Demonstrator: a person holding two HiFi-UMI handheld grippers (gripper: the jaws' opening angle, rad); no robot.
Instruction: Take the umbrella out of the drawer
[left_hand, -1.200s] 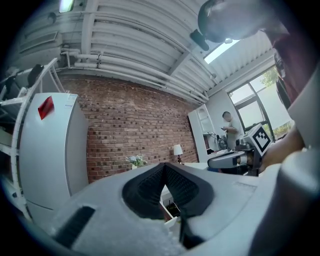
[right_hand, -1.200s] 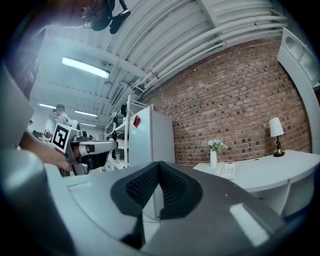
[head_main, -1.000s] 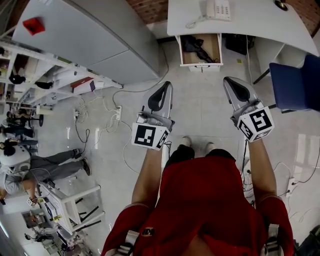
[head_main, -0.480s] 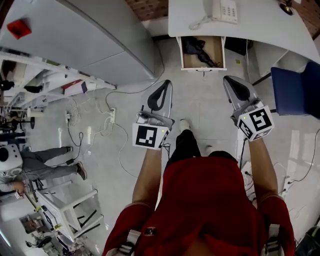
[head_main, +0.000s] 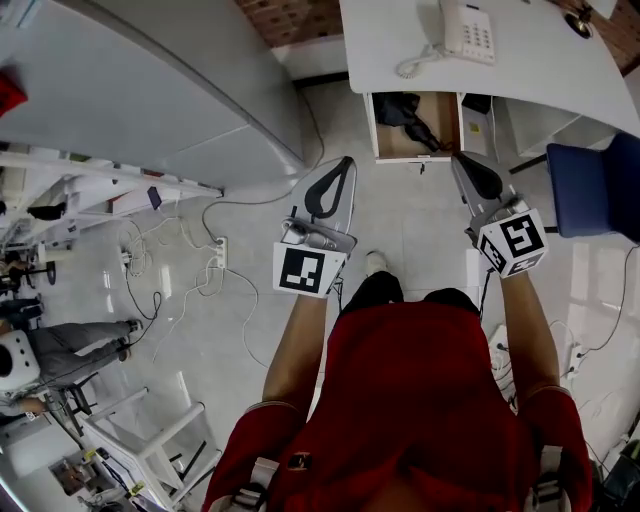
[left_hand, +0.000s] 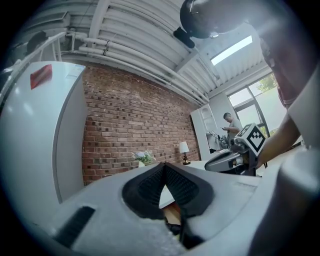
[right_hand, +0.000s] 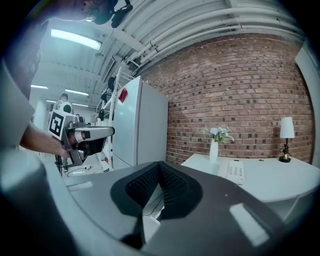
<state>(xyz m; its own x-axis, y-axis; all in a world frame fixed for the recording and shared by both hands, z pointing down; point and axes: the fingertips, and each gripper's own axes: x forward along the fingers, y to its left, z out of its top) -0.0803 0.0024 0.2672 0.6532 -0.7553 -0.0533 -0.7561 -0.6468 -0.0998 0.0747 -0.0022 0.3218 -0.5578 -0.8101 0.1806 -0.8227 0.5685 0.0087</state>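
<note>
Grey two-jaw left gripper (head_main: 340, 166) and right gripper (head_main: 461, 161): fingers pressed together, nothing between them, probably because nothing is in reach. Black folded umbrella (head_main: 411, 112) lies in the open wooden drawer (head_main: 449, 128), ahead of both fingertips, nearer the right pair.

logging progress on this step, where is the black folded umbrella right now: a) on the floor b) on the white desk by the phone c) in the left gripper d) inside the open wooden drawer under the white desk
d: the head view shows the black folded umbrella lying inside the open wooden drawer under the white desk.
</note>
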